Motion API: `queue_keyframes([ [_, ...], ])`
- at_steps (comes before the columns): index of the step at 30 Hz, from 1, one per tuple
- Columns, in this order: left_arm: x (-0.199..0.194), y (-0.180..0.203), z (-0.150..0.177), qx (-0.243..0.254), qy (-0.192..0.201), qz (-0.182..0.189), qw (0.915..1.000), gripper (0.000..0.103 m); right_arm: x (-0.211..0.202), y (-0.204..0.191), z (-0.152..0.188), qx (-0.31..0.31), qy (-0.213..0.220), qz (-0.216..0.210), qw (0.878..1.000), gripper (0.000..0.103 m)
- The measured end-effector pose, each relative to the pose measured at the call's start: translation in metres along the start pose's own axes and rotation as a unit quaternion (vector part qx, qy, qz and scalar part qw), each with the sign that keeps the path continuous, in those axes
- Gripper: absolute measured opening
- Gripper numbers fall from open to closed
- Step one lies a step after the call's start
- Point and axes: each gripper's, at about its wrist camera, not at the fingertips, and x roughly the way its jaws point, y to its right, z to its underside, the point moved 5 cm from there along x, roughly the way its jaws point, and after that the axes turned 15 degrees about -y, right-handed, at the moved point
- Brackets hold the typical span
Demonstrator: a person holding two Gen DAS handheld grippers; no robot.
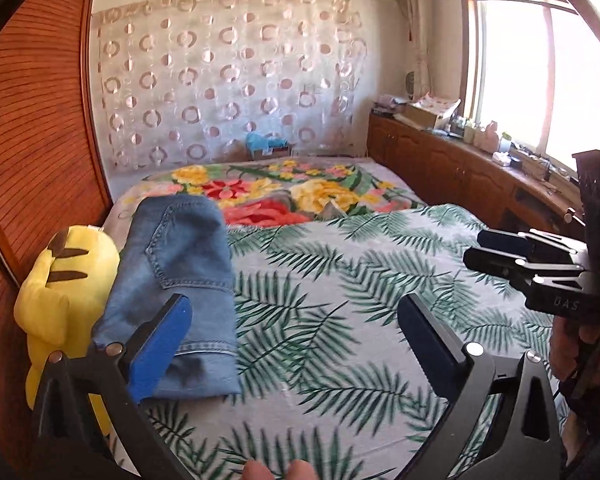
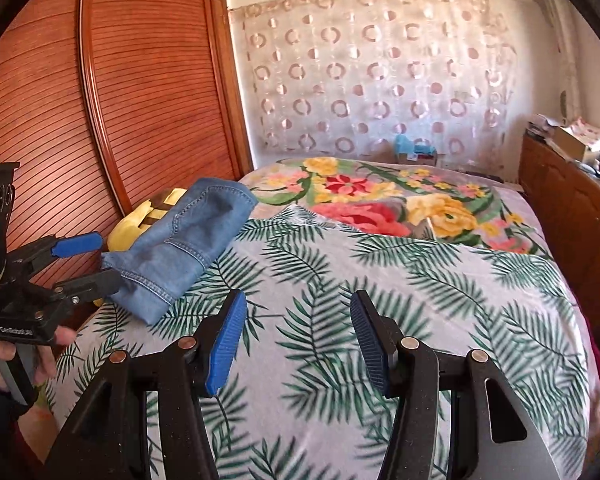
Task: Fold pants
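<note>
the folded jeans (image 1: pixel 180 280) at ten o'clock look soft, fairly heavy; best gripped at the hem. left gripper (image 1: pixel 296 344) and right gripper (image 2: pixel 298 344) gape empty.

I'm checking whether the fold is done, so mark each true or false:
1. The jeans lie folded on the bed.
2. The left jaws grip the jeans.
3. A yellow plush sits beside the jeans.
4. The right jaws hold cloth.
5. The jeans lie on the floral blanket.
1. True: the jeans lie folded on the bed.
2. False: the left gripper is open, with nothing between its jaws.
3. True: the plush touches the jeans on the wardrobe side.
4. False: the right gripper holds nothing.
5. False: they rest on the leaf-print sheet; the floral blanket lies farther back.
</note>
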Motion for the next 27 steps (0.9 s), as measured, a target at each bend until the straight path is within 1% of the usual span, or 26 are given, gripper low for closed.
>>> queue_keyframes([
  [5, -0.005, 0.021, 0.004, 0.006, -0.005, 0.01, 0.9999, 0.103, -0.023, 0.011, 0.013, 0.009, 0.01, 0.007, 1.0, 0.056],
  [8, -0.004, 0.029, 0.009, -0.005, -0.02, -0.006, 0.9998, 0.103, -0.037, 0.015, 0.022, 0.012, 0.015, 0.015, 1.0, 0.056],
  [10, -0.006, 0.035, 0.013, -0.012, -0.023, -0.002, 0.9997, 0.103, -0.045, 0.018, 0.028, 0.016, 0.016, 0.017, 1.0, 0.057],
  [15, -0.019, 0.051, 0.019, -0.012, -0.008, -0.011, 0.9998, 0.103, -0.065, 0.023, 0.042, 0.02, 0.019, 0.026, 0.999, 0.065],
  [19, -0.032, 0.063, 0.017, -0.023, 0.001, -0.002, 0.9997, 0.103, -0.086, 0.031, 0.047, 0.025, 0.029, 0.041, 0.998, 0.072],
  [23, -0.048, 0.073, 0.013, -0.026, 0.02, 0.009, 0.9994, 0.103, -0.11, 0.035, 0.051, 0.035, 0.044, 0.054, 0.997, 0.074],
  [25, -0.057, 0.077, 0.009, -0.022, 0.029, 0.004, 0.9993, 0.103, -0.124, 0.037, 0.053, 0.043, 0.056, 0.065, 0.995, 0.074],
  [27, -0.068, 0.082, 0.005, -0.021, 0.041, -0.005, 0.9989, 0.103, -0.139, 0.037, 0.053, 0.044, 0.067, 0.059, 0.995, 0.074],
])
